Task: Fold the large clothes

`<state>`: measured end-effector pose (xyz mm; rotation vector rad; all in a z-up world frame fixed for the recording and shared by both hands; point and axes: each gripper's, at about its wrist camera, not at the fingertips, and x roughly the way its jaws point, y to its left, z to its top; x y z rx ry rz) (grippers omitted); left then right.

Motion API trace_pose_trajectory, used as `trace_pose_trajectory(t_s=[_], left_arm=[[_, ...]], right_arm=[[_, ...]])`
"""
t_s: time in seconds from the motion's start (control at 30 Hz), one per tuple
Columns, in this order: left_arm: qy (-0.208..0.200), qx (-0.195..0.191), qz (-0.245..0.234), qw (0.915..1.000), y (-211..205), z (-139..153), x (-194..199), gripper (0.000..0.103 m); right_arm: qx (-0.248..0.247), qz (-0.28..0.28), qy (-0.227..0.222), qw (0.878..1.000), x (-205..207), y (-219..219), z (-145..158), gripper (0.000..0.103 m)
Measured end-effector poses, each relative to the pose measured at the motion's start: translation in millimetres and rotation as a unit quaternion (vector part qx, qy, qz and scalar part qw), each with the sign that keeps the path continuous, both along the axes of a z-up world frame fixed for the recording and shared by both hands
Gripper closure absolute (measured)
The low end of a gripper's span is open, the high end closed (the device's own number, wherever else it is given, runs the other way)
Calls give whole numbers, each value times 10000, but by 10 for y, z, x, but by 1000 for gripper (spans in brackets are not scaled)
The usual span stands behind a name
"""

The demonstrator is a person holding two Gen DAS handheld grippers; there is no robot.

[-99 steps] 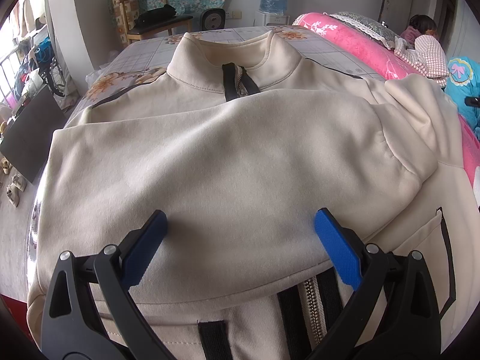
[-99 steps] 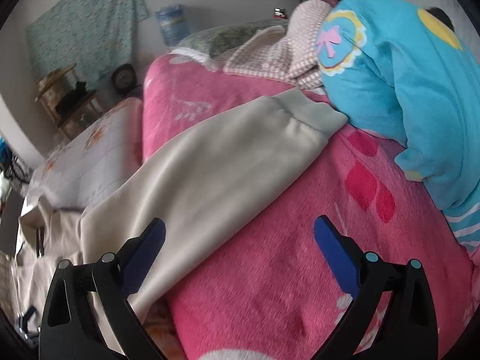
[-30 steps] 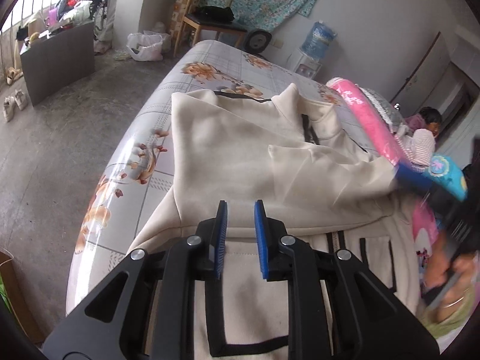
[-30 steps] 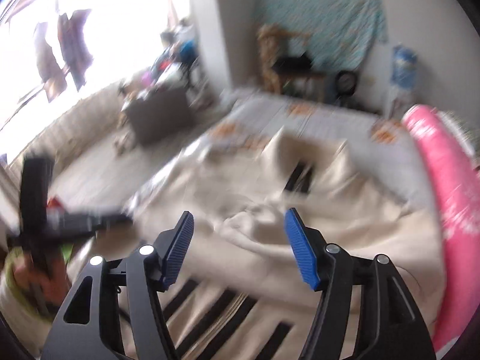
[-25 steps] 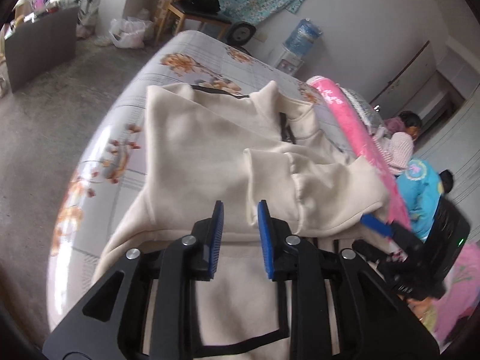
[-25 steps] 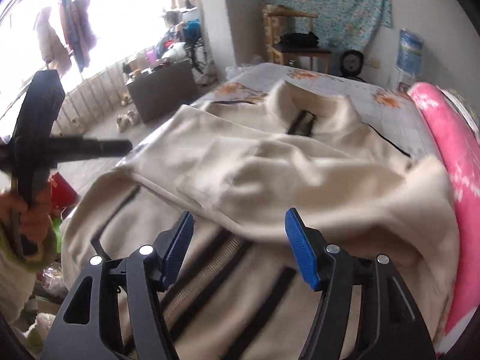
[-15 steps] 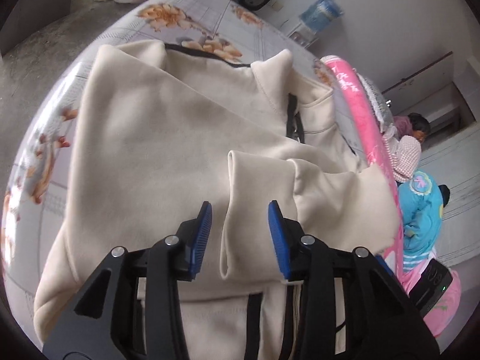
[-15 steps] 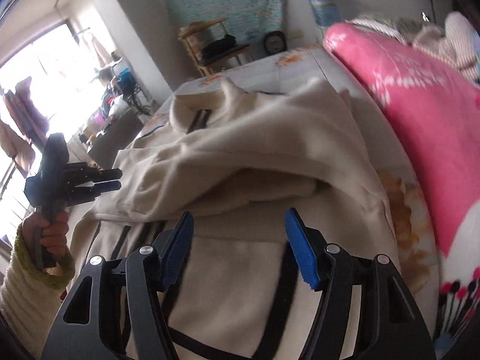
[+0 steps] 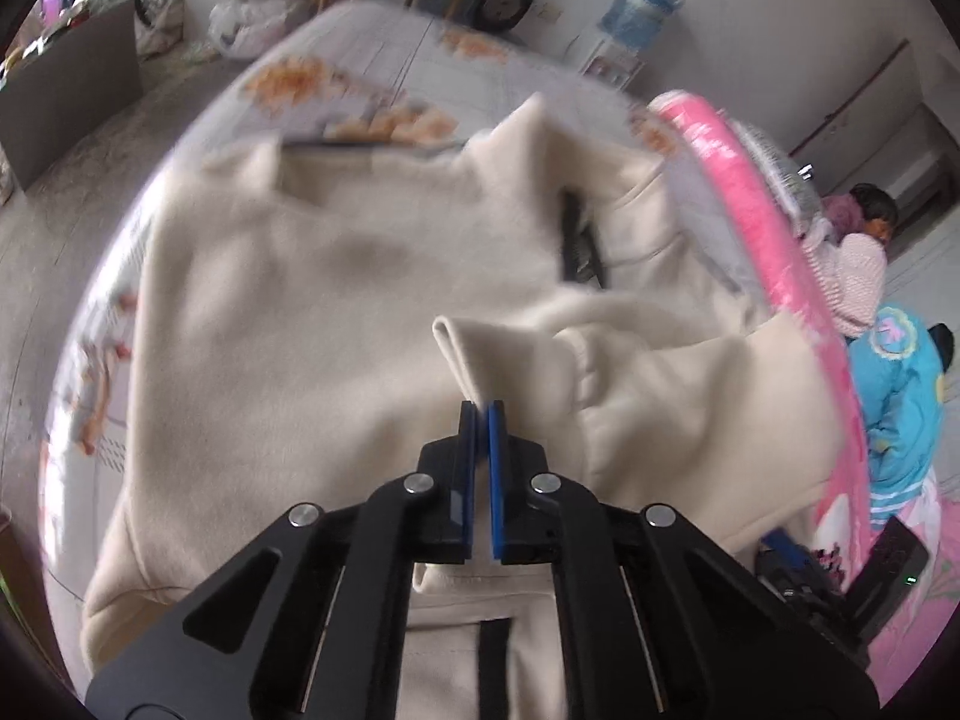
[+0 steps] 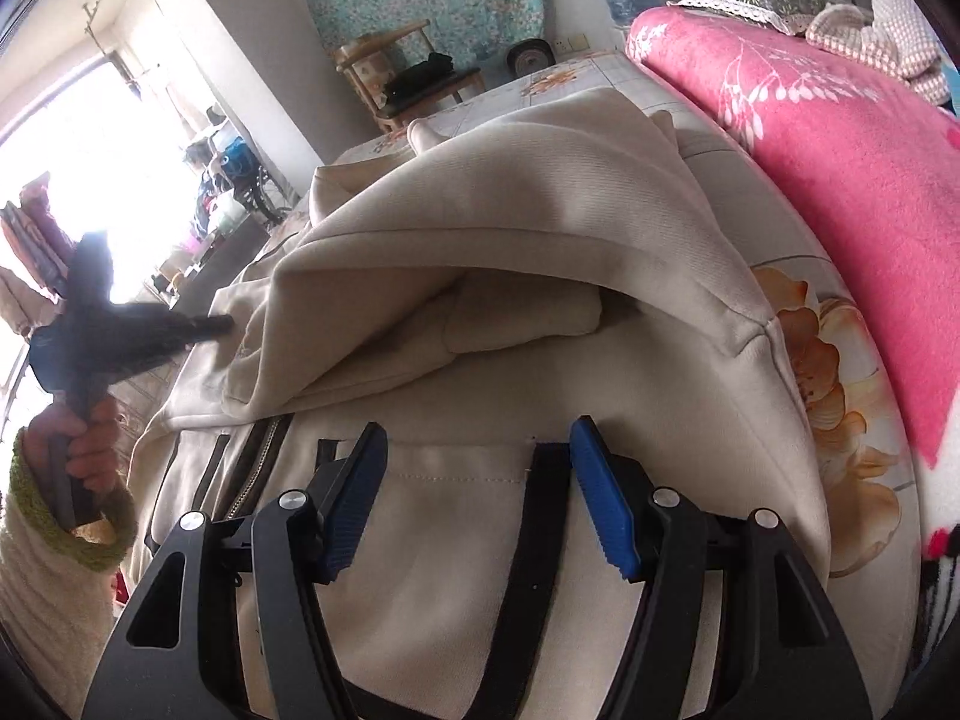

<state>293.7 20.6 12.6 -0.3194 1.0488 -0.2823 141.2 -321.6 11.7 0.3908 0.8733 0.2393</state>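
A cream zip jacket [image 9: 300, 312] with black stripes lies spread on the bed, collar at the far end. One sleeve [image 9: 498, 354] is folded across its chest. My left gripper [image 9: 481, 414] is shut on the edge of that sleeve, with a fold of cloth pinched between the blue pads. In the right wrist view the jacket [image 10: 540, 222] fills the middle. My right gripper [image 10: 480, 432] stands open low over the striped lower part, with nothing clamped. The left gripper [image 10: 222, 321] shows there at the left, blurred, held by a hand [image 10: 78, 456].
A pink blanket [image 10: 840, 120] runs along the right side of the bed, and a person in blue [image 9: 900, 396] lies beyond it. The floral bed sheet [image 9: 372, 78] shows past the collar. A wooden chair [image 10: 396, 78] and a water bottle [image 9: 642, 0] stand by the far wall.
My left gripper moved forward over the jacket, widened, then shut on the folded sleeve's edge. The right gripper sank toward the jacket's lower right part, rolled, and stayed open.
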Motion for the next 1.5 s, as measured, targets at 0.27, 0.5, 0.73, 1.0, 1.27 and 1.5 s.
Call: trace_pose_trajectory(t_s=[0.27,0.5,0.73,1.0,1.27,1.5], left_arm=[[-1105,-79,359,9932,395,859,-152,100],[52,27,845,9964,777,-53,-19,100],[-211,-132,741,9969,886,-14,-192,100],[-151,-121,699,9974,907,-171,-143,100],[-175,-27,571,9982,936,-202,-189,100],[-221,132,468,9986,910,-202,-135,100]], right_arm=[[-303,59,-42,9995,-3,84,-5,41],[-510,70,54,9987,-4,129,27,41],[-359,319,-271,9985,-94,55,522,41],[-495,-621,-36,9968,913,-723,723,45],[-1089,-442,705,9906,1829,-835,193,95],[-1133,-741,-44,9908,1654,-865,441,98]])
